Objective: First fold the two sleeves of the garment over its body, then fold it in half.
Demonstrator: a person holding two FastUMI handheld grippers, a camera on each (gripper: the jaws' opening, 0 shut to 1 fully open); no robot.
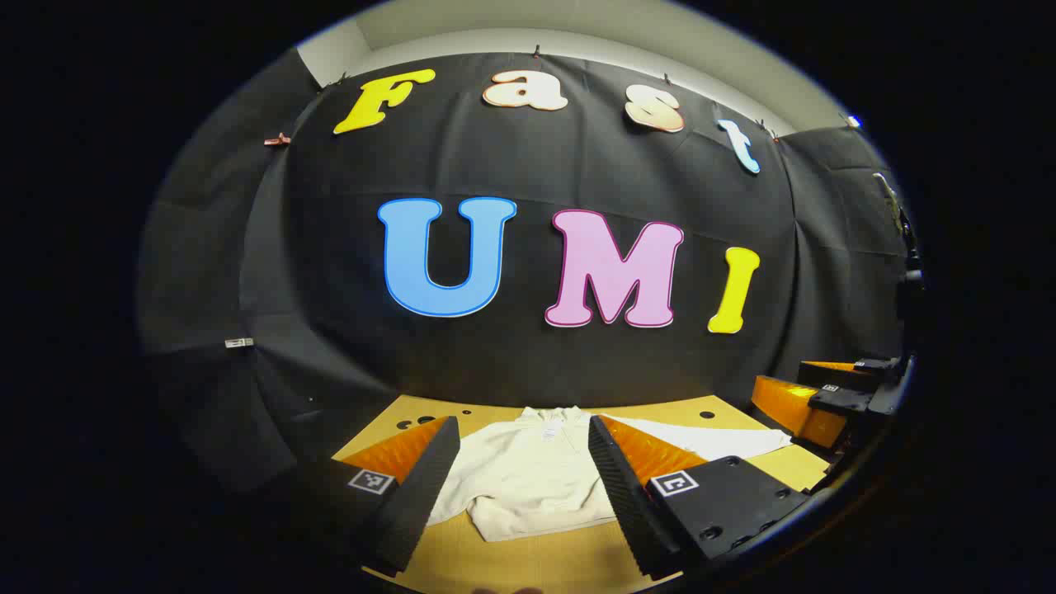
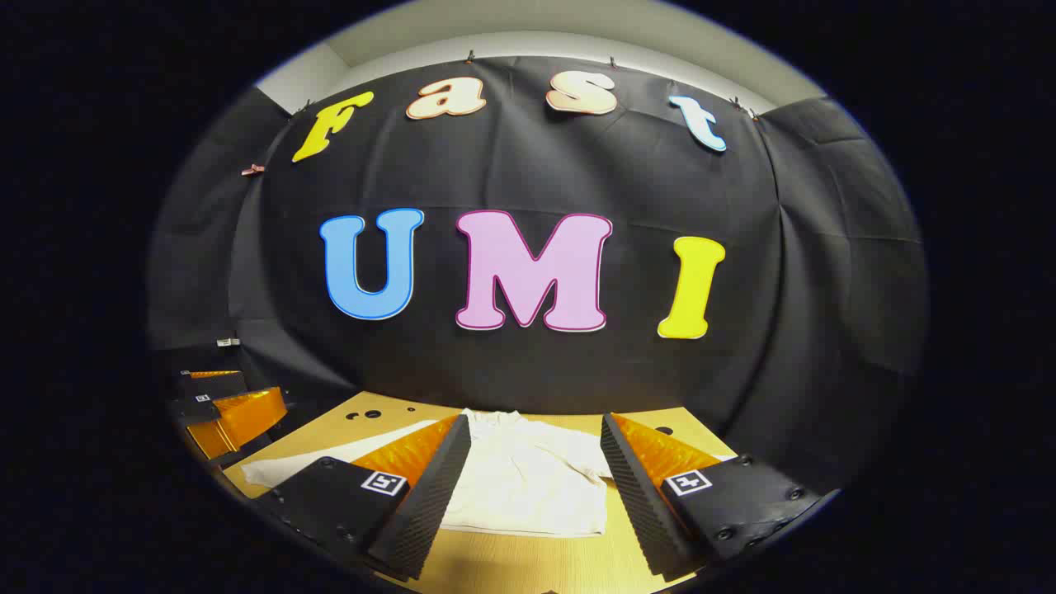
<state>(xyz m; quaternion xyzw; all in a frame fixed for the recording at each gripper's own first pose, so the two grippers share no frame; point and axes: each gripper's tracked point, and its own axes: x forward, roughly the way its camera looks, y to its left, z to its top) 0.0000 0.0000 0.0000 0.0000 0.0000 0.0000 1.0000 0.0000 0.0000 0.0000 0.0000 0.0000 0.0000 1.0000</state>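
Both tools hang above the near edge of the counter (image 1: 528,561), side by side and well clear of the cloth. In the left gripper view the left tool (image 1: 524,470) has its fingers spread wide with nothing between them, and the right tool (image 1: 825,396) shows at the far right edge. In the right gripper view the right tool (image 2: 536,478) is likewise wide open and empty, with the left tool (image 2: 223,404) off to the left.

A cream garment (image 1: 528,474) lies flat on the counter straight ahead of both tools, collar toward the booth wall (image 1: 528,355) and hem toward the person, so its long axis runs away from the tools. One sleeve (image 1: 709,437) stretches out sideways across the counter; from the left gripper view it reaches toward the right tool, and in the right gripper view the same sleeve (image 2: 330,462) passes in front of its left finger. By my judgement neither sleeve is folded yet, so the first step lies ahead. I cannot make out the other sleeve clearly.

That outstretched sleeve looks nearer the right tool, which suits it for the first pick. Bare counter (image 2: 528,561) surrounds the hem, giving room to come down, though the counter's far edge sits close behind the collar.
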